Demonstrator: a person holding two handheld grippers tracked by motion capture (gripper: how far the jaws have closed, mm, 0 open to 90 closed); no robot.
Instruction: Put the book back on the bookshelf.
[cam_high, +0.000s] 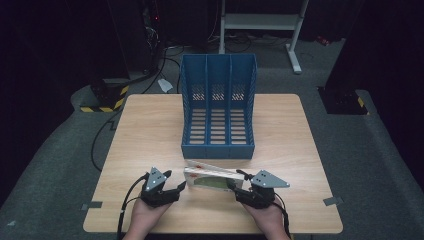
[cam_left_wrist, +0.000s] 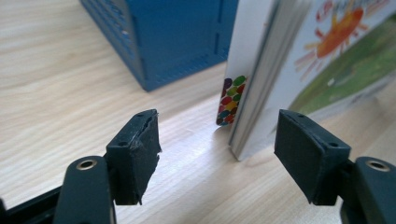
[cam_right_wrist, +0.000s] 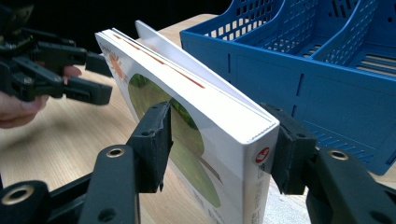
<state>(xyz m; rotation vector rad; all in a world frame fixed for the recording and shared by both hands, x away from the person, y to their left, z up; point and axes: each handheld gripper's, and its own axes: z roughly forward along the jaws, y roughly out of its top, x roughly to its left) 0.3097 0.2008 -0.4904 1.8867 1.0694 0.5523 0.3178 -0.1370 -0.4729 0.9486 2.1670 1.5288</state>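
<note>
A picture book (cam_high: 212, 177) with a sun and green field on its cover stands on edge on the wooden table (cam_high: 150, 130), with a thinner white book leaning against its back. My right gripper (cam_high: 234, 181) is shut on the books' right end, one pad on the cover (cam_right_wrist: 187, 140) and the other behind the back. My left gripper (cam_high: 179, 187) is open at the left end. In the left gripper view the book's corner (cam_left_wrist: 252, 121) stands between the wide jaws (cam_left_wrist: 217, 116) and touches neither pad. A blue three-slot file rack (cam_high: 218, 145) stands empty just behind.
The rack's front wall (cam_right_wrist: 317, 93) is close behind the books. Bare tabletop lies left and right of the rack. Cables and a black-and-yellow striped base (cam_high: 107, 97) lie on the floor at the far left, and a metal stand (cam_high: 295, 55) is beyond the table.
</note>
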